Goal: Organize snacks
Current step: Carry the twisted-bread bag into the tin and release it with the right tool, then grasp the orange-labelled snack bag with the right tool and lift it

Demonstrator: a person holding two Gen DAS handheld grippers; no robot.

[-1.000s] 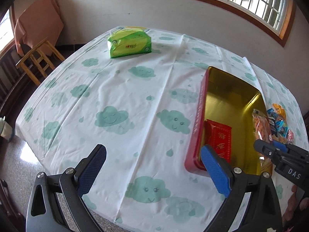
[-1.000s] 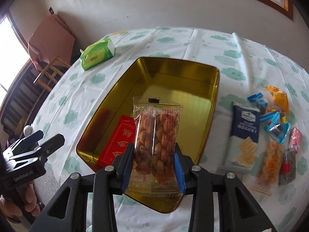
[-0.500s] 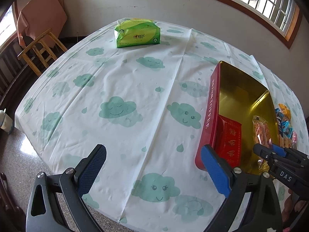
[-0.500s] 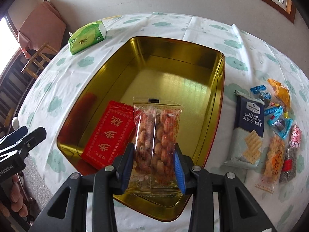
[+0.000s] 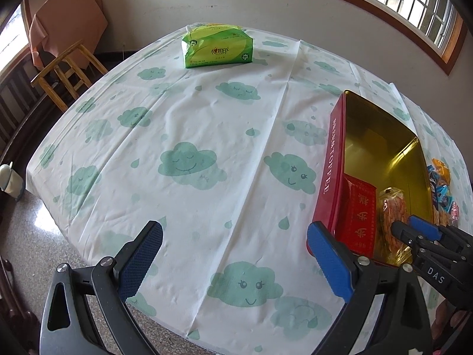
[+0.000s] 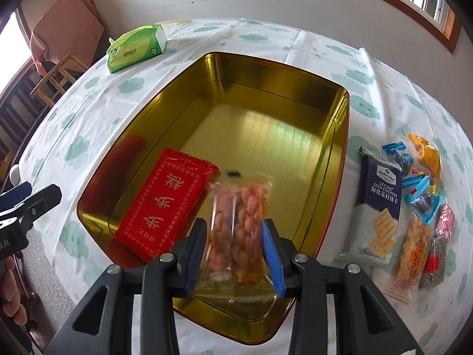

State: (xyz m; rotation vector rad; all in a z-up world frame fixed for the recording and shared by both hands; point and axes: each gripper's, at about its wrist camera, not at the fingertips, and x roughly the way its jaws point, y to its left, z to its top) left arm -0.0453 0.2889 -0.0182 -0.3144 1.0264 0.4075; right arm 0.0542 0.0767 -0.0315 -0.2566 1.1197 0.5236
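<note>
Lowered deeper into the gold tin (image 6: pixel 310 118) since a second ago: clear packet of fried twists (image 6: pixel 239 222), blurred, now beside the red packet (image 6: pixel 165 204) on the tin's near floor, top edge overlapping that packet's corner. Right gripper (image 6: pixel 233 251) just been opening a little, blue fingers (image 6: pixel 270 251) standing close at each side of the twists packet; cannot tell for sure whether pads press or have let go. Lower end of the packet over the tin's near rim.

Right of the tin, on the cloud-printed tabletop (image 6: pixel 325 47): navy soda cracker pack (image 6: pixel 375 207), orange snack bag (image 6: pixel 412 248), a dark seed packet (image 6: pixel 433 263), small blue-wrapped sweets (image 6: pixel 419 192), an orange wrapper (image 6: pixel 425 153) and a pink sweet (image 6: pixel 445 222). Beyond the tin's far left corner, a green tissue pack (image 6: pixel 136 47).

Left gripper (image 5: pixel 233 260) spread wide and empty, hovering over bare cloth just left of the tin's red outer wall (image 5: pixel 331 165). Tissue pack (image 5: pixel 217 47) far across from there; wooden chair (image 5: pixel 63 74) off the tabletop's edge.
</note>
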